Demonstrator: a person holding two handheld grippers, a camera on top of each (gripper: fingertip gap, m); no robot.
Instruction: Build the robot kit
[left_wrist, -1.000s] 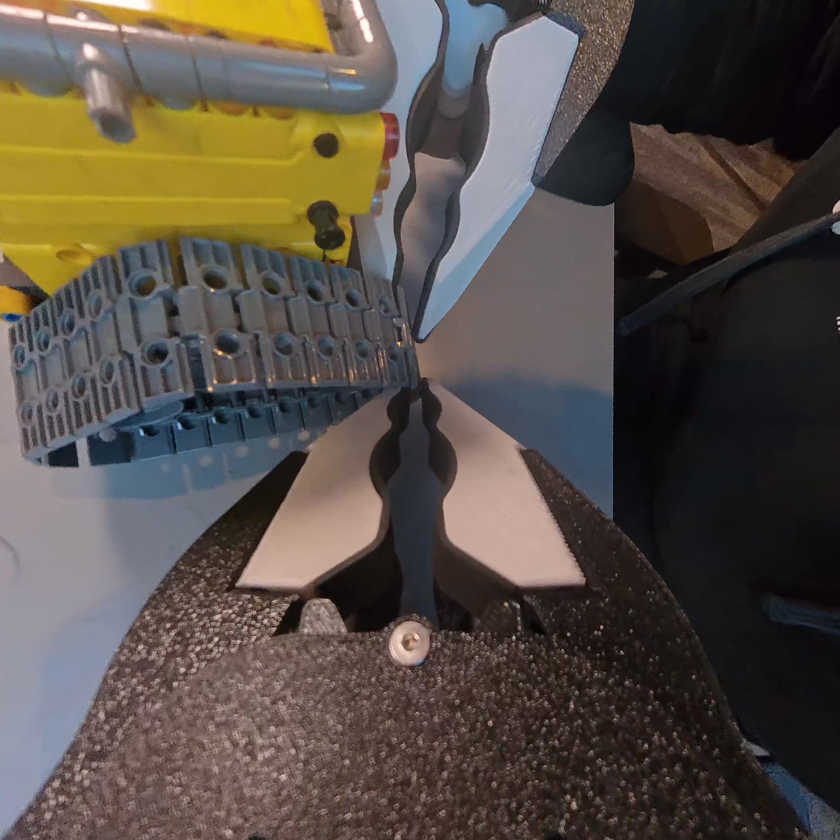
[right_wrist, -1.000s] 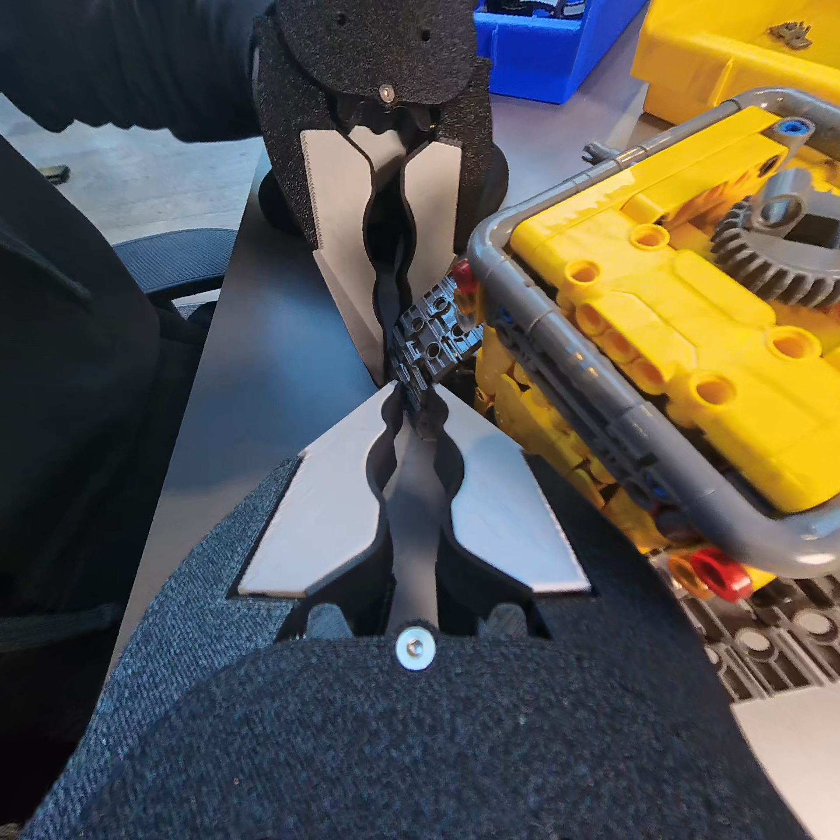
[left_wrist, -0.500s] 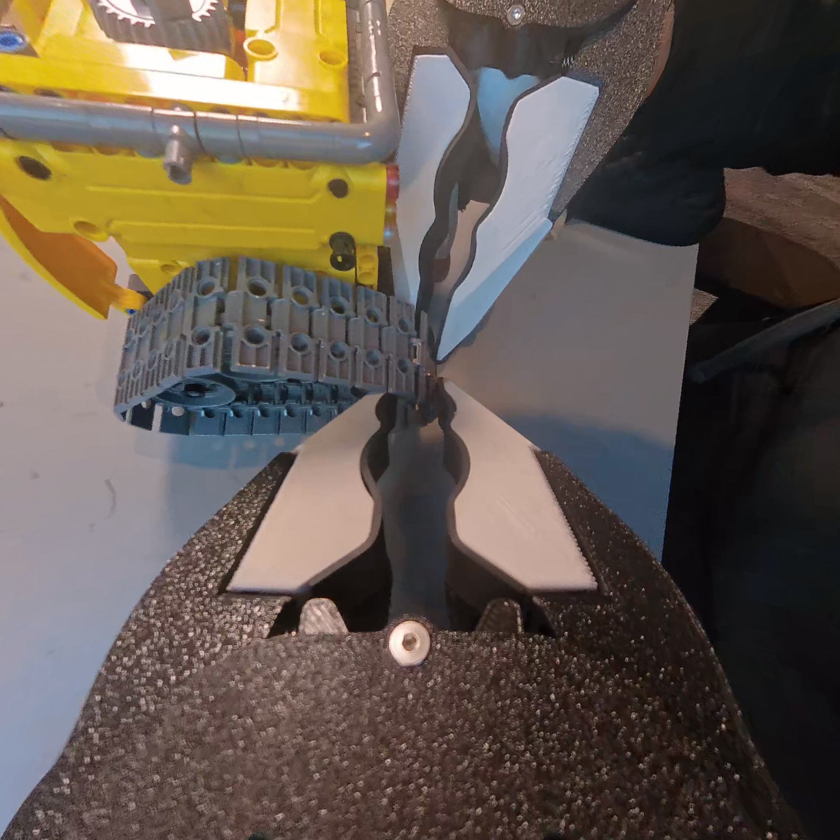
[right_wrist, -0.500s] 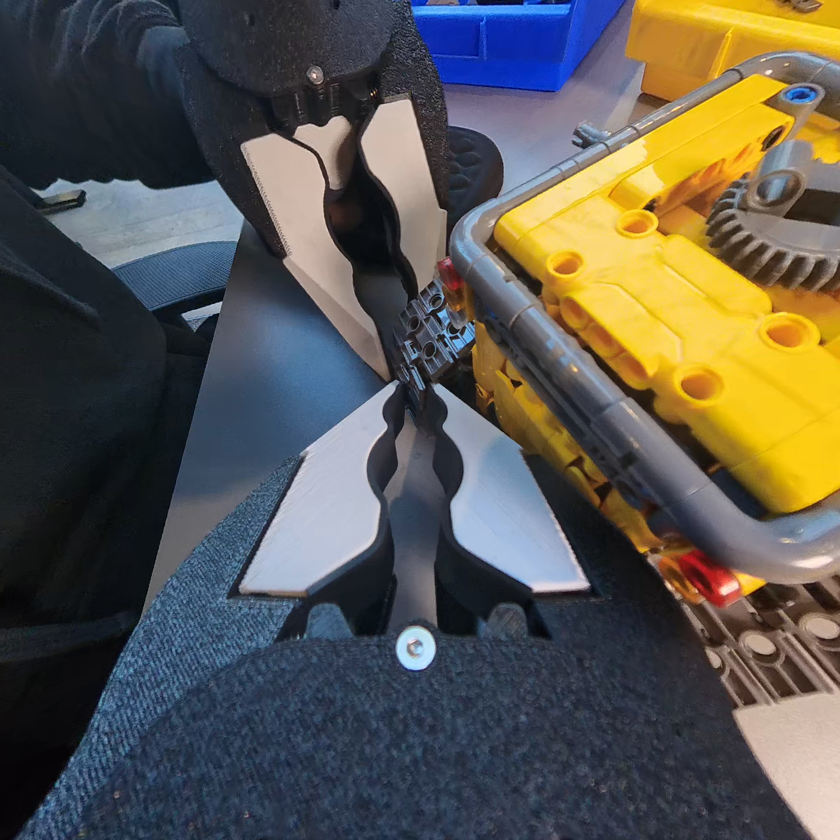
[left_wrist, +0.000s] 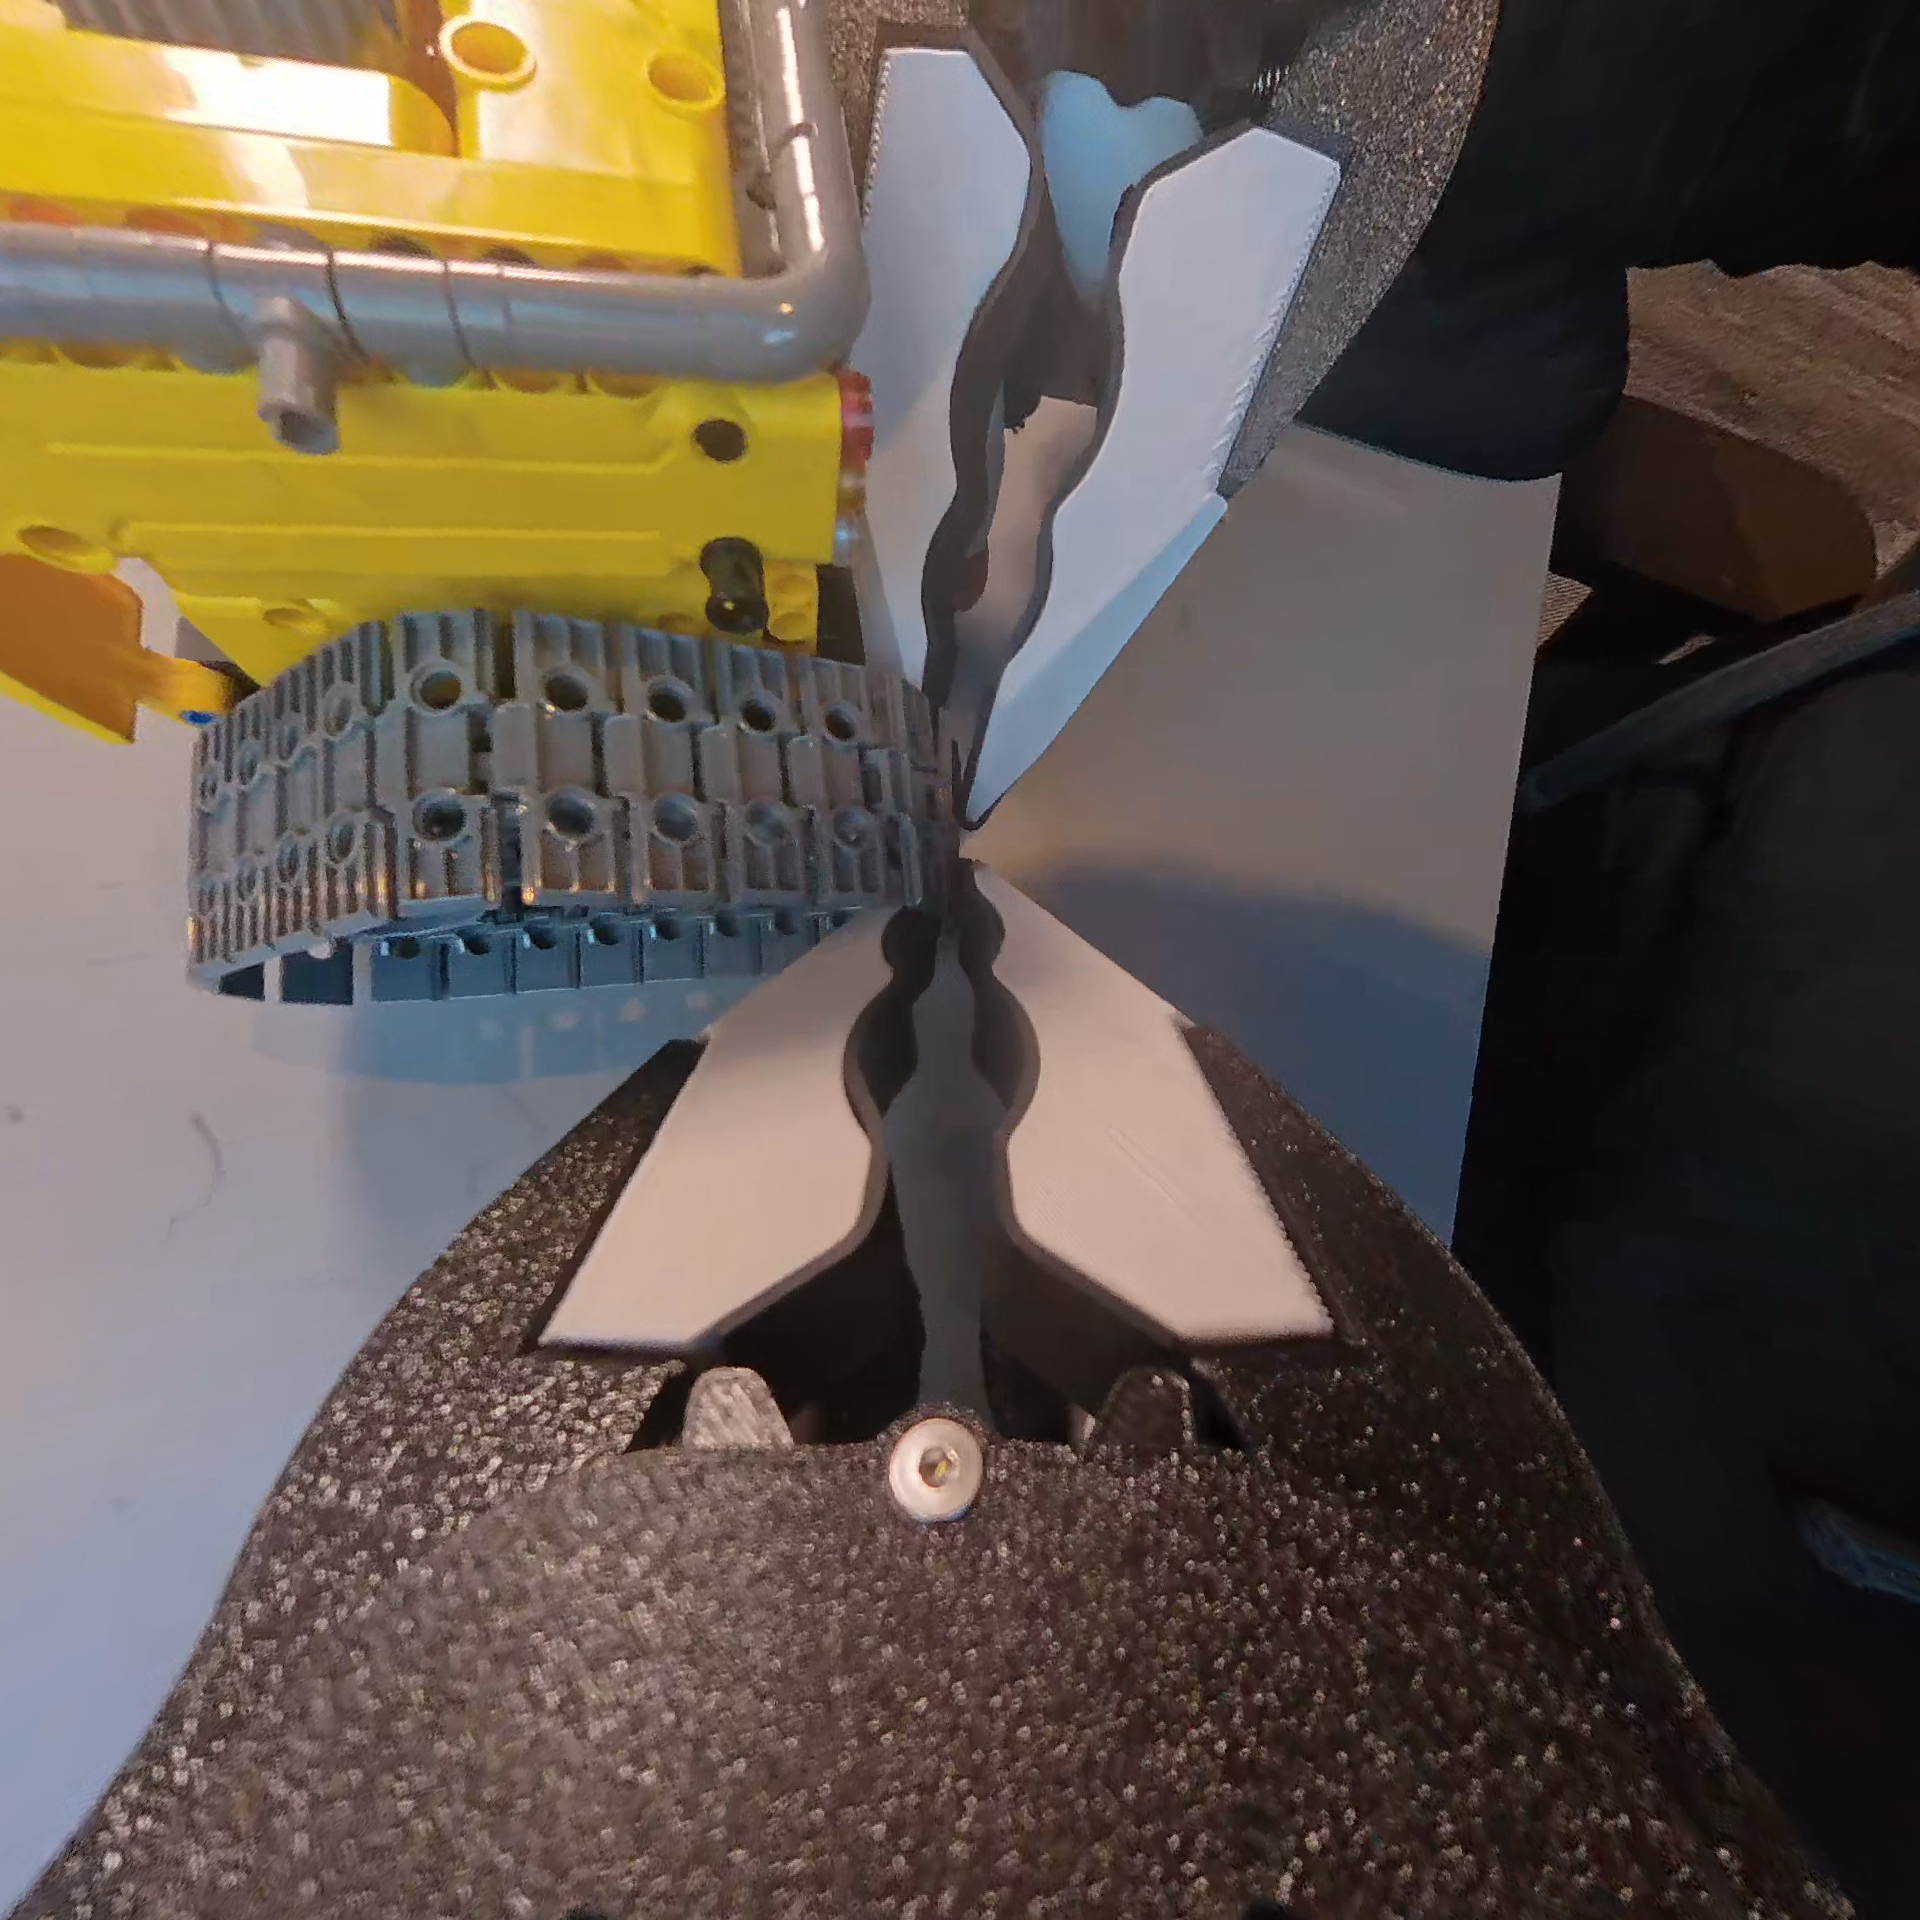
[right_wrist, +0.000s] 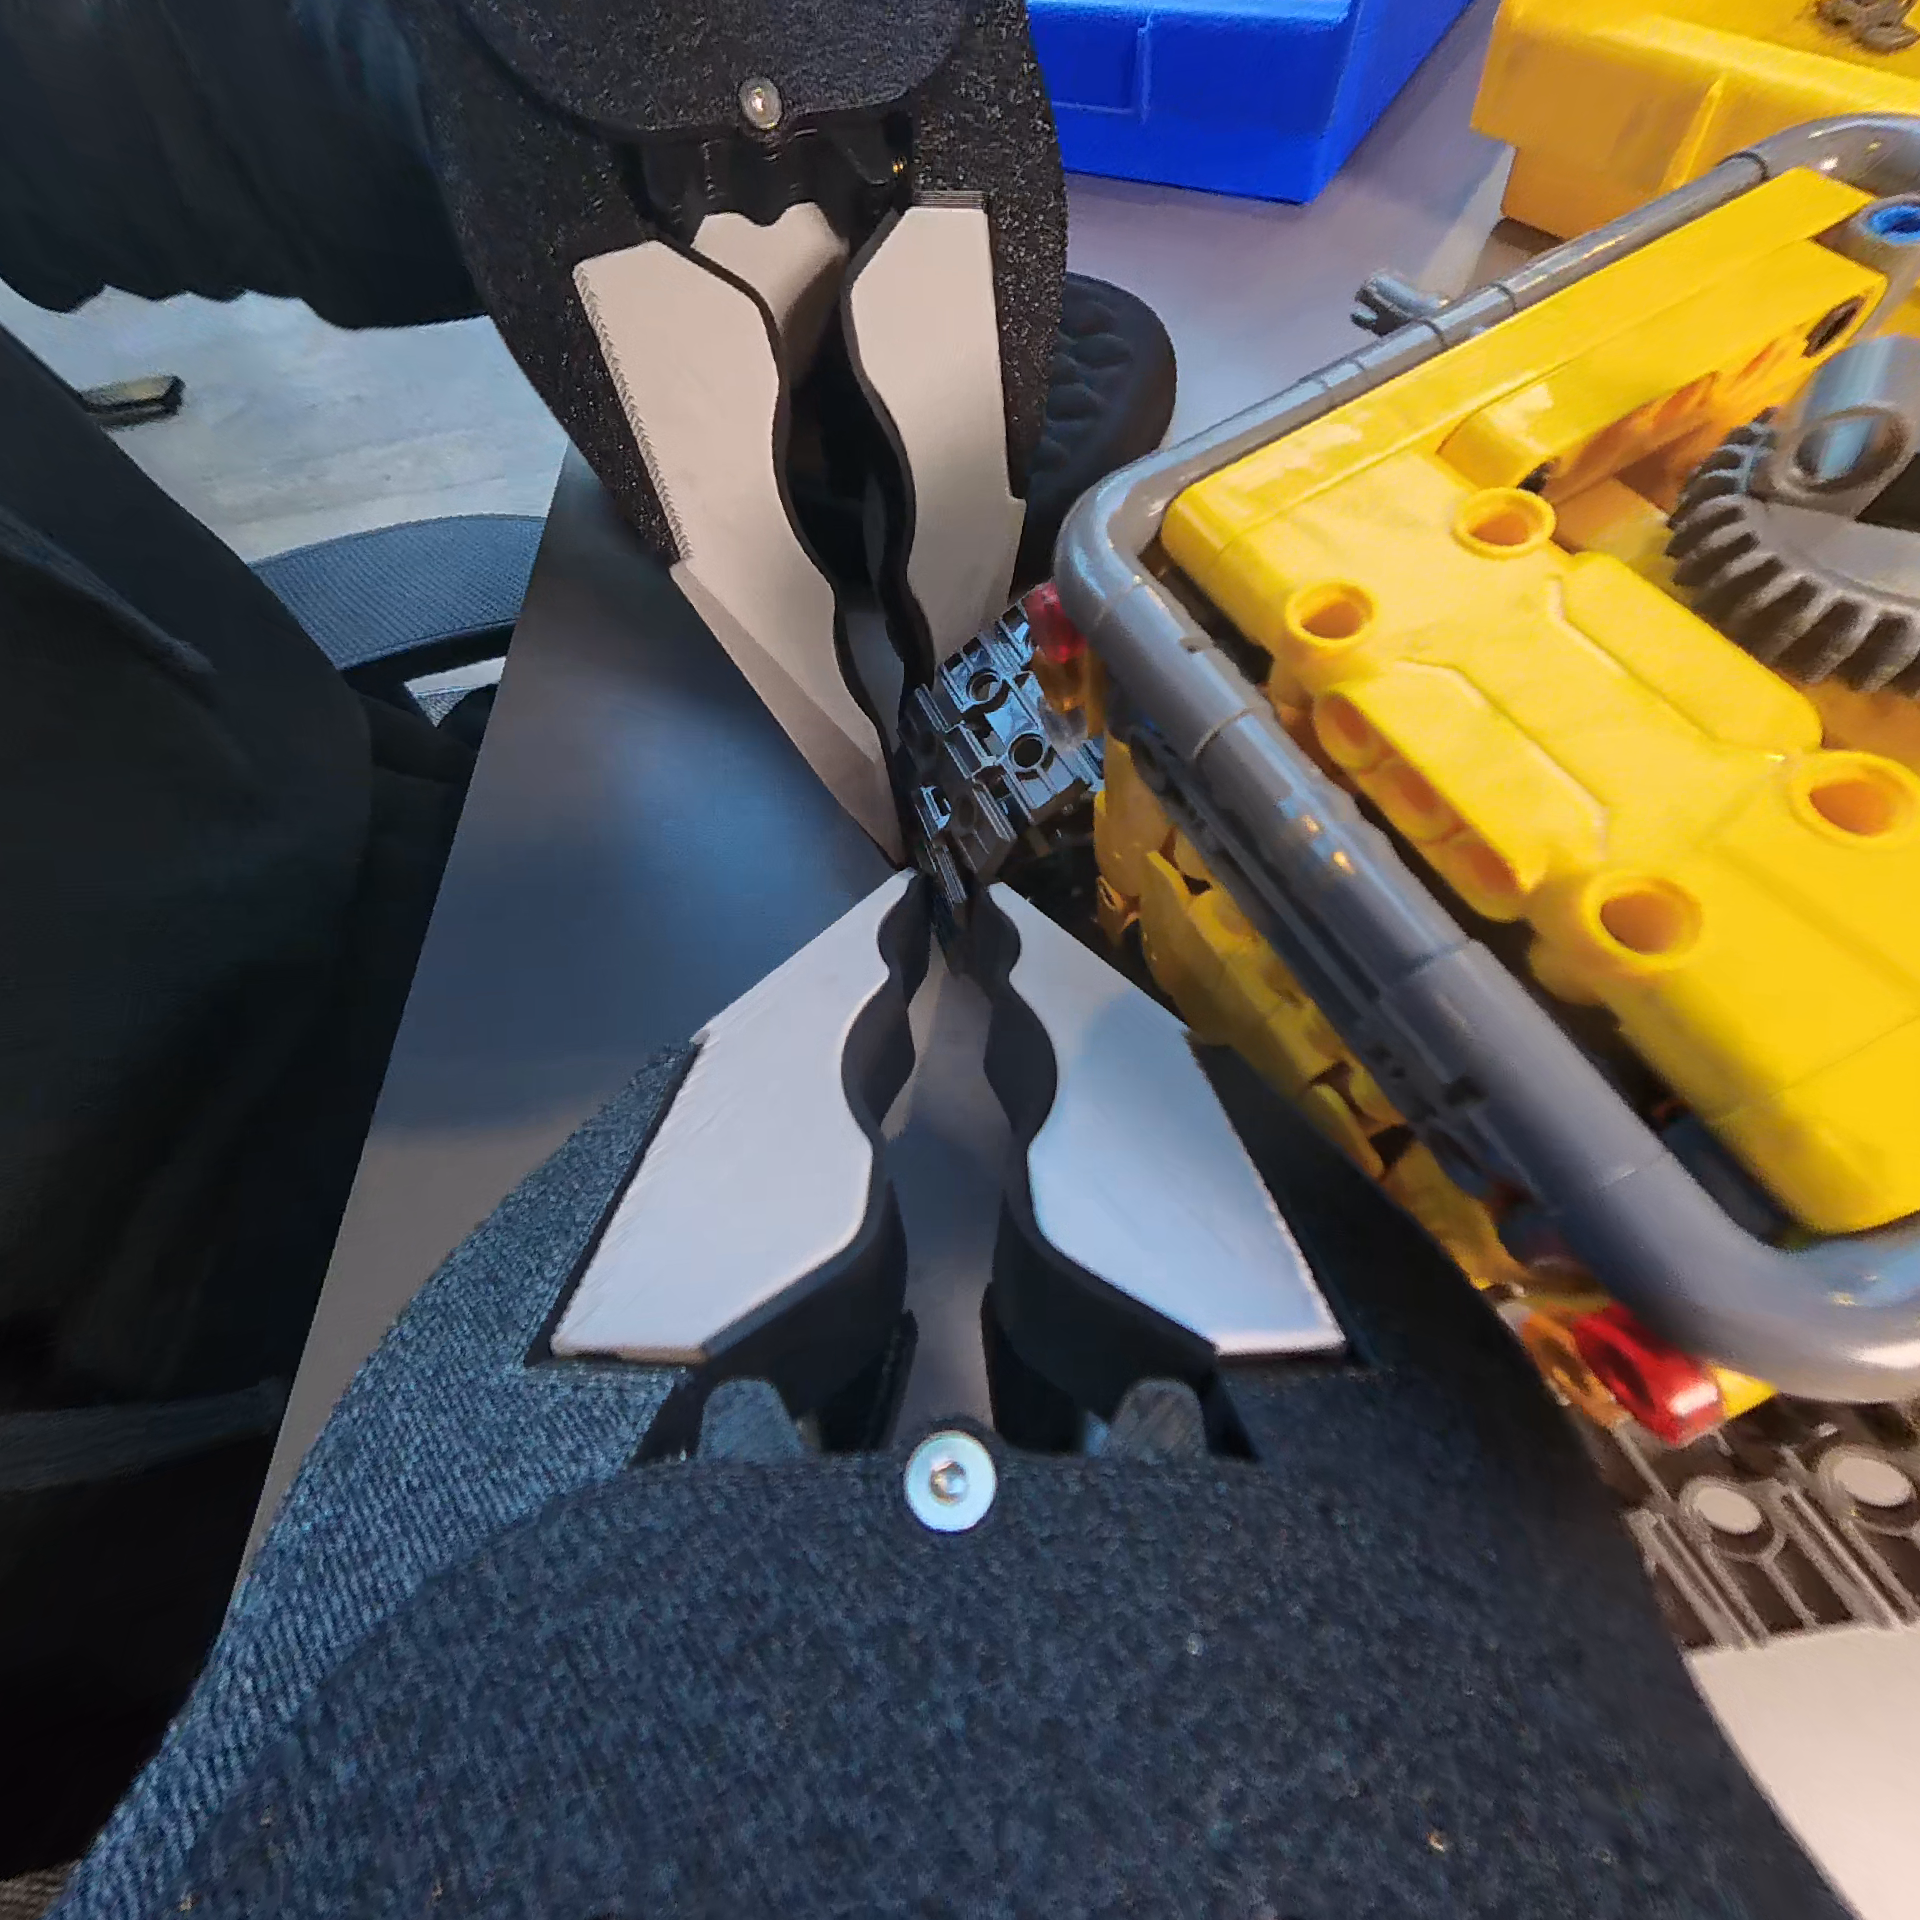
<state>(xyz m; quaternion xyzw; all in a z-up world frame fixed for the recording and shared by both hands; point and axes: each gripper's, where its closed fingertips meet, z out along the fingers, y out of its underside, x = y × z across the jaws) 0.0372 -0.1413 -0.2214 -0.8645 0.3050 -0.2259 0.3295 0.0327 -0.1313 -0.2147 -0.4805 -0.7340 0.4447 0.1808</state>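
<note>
Yellow brick-built tracked vehicle (left_wrist: 416, 499) sits on grey table (left_wrist: 1247, 727), near its edge. Grey link track (left_wrist: 561, 800): rigid plastic links, flexible at joints, light; likely pops apart if yanked. Best hold: link edges at track end.

Left gripper (left_wrist: 951, 883): jaws nearly closed, pinching track end.

Right gripper (right_wrist: 951, 904): likewise clamped on same track end from opposite side, though contact is partly hidden. Tips nearly meet.

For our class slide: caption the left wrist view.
Two closed grippers pinch the grey track of a yellow brick vehicle.

Left gripper (left_wrist: 951, 883) and right gripper (right_wrist: 951, 899) closed, tips nearly touching.
</note>
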